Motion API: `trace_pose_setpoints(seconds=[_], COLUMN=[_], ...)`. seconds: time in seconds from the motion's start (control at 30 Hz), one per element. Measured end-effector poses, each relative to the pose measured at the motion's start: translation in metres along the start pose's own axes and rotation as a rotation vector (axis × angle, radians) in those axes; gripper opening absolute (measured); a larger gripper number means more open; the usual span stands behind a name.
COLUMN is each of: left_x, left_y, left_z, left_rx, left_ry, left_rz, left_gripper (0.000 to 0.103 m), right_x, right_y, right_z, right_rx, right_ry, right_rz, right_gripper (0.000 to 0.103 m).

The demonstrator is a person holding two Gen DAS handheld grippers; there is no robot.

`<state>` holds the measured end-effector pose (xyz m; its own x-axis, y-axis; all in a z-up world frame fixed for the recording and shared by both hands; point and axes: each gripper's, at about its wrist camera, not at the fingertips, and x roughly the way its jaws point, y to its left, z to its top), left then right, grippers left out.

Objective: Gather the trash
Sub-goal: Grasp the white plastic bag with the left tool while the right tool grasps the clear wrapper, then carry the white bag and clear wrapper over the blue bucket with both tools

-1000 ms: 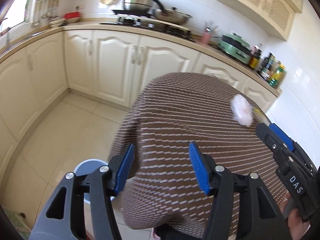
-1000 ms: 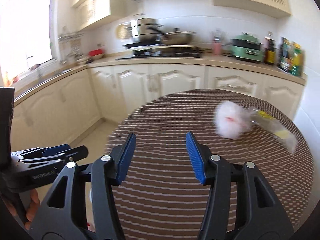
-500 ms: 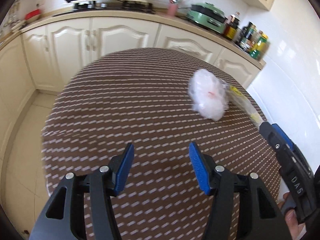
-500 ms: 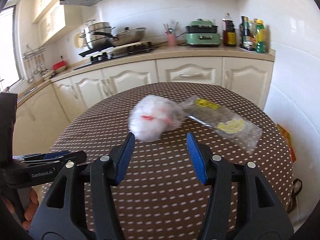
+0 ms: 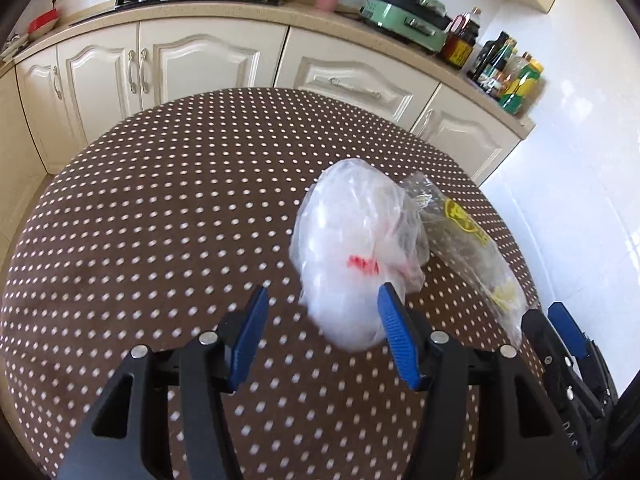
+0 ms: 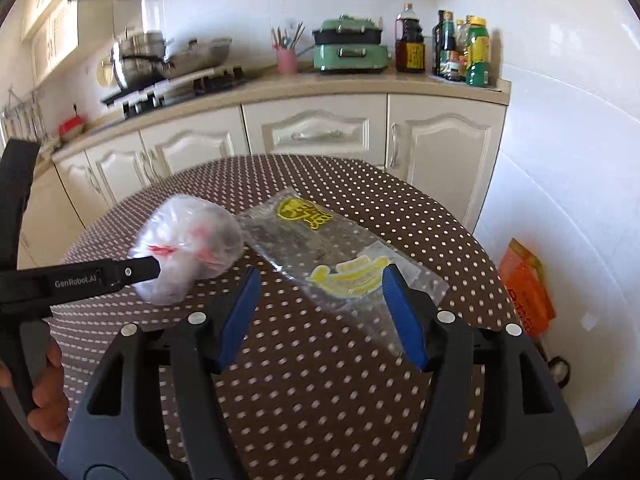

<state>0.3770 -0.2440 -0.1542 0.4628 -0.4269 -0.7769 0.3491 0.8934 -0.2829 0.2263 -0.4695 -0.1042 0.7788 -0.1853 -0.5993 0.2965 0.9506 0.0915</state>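
The jaws of the left gripper [image 5: 322,322] stand apart with nothing pressed between them; the crumpled clear plastic bag [image 5: 356,248] with red print lies on the tabletop [image 5: 160,208] just ahead, its near end overlapping the inner edge of the right-hand blue pad in that view, though whether pad and bag touch cannot be told. The jaws of the right gripper [image 6: 320,300] have just been opening and now stand wide, empty, poised over the near end of a flat clear wrapper with yellow print [image 6: 328,248], which lies on the brown, white-dotted cloth beside the crumpled bag, the two touching or nearly so. In the right wrist view the left gripper reaches in from the left, its tip at the crumpled bag, with the person's fingers [image 6: 48,396] wrapped around its handle at the lower left. In the left wrist view the right gripper shows at the lower right edge, close to the wrapper's near end. Behind the round tabletop run cream cabinets [image 6: 320,132] under a counter carrying a green cooker [image 6: 350,50], a pink utensil cup [image 6: 287,60] and several bottles [image 6: 464,48]. An orange package [image 6: 524,284] lies on the floor to the right.
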Motion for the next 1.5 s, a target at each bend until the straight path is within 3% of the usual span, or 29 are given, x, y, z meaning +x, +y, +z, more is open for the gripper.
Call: trace_pose_setpoints(seconds=[0.13, 0.33, 0.4, 0.43, 0.47, 0.53, 0.6, 0.7, 0.83, 1.03, 1.3, 1.5], left_x=[0.011, 0.029, 0.031, 0.03, 0.028, 0.027, 0.023, 0.007, -0.019, -0.075, -0.153, -0.2], left_y=[-0.009, -0.023, -0.026, -0.027, -0.03, -0.034, -0.034, -0.03, -0.015, 0.036, 0.138, 0.215], left_z=[0.009, 0.023, 0.025, 0.024, 0.024, 0.023, 0.023, 0.018, 0.011, -0.009, -0.053, -0.097], left_rx=[0.018, 0.072, 0.082, 0.09, 0.103, 0.126, 0.13, 0.13, 0.111, 0.027, -0.132, -0.251], left_ry=[0.012, 0.034, 0.033, 0.031, 0.025, 0.009, -0.002, -0.043, -0.098, -0.193, -0.279, -0.322], left_rz=[0.019, 0.065, 0.053, 0.04, 0.045, 0.059, 0.056, 0.078, 0.084, 0.113, 0.148, 0.198], left_gripper=[0.056, 0.056, 0.045, 0.034, 0.031, 0.026, 0.022, 0.019, 0.018, 0.018, 0.018, 0.018], right_x=[0.024, 0.07, 0.084, 0.089, 0.092, 0.09, 0.091, 0.079, 0.056, 0.017, -0.034, -0.064], right_y=[0.009, 0.021, 0.02, 0.019, 0.017, 0.014, 0.01, 0.005, 0.01, 0.055, 0.168, 0.272], right_z=[0.008, 0.021, 0.021, 0.02, 0.019, 0.018, 0.017, 0.018, 0.016, 0.013, 0.001, -0.024], right_rx=[-0.103, -0.244, -0.247, -0.246, -0.241, -0.219, -0.193, -0.147, -0.085, -0.067, -0.155, -0.252], right_ry=[0.062, 0.148, 0.185, 0.199, 0.216, 0.207, 0.212, 0.168, 0.116, 0.061, 0.006, 0.018], right_rz=[-0.012, -0.071, -0.083, -0.084, -0.078, -0.076, -0.067, -0.055, 0.028, 0.195, 0.384, 0.547], right_gripper=[0.071, 0.073, 0.073, 0.072, 0.067, 0.038, 0.018, 0.008, 0.006, 0.006, 0.006, 0.006])
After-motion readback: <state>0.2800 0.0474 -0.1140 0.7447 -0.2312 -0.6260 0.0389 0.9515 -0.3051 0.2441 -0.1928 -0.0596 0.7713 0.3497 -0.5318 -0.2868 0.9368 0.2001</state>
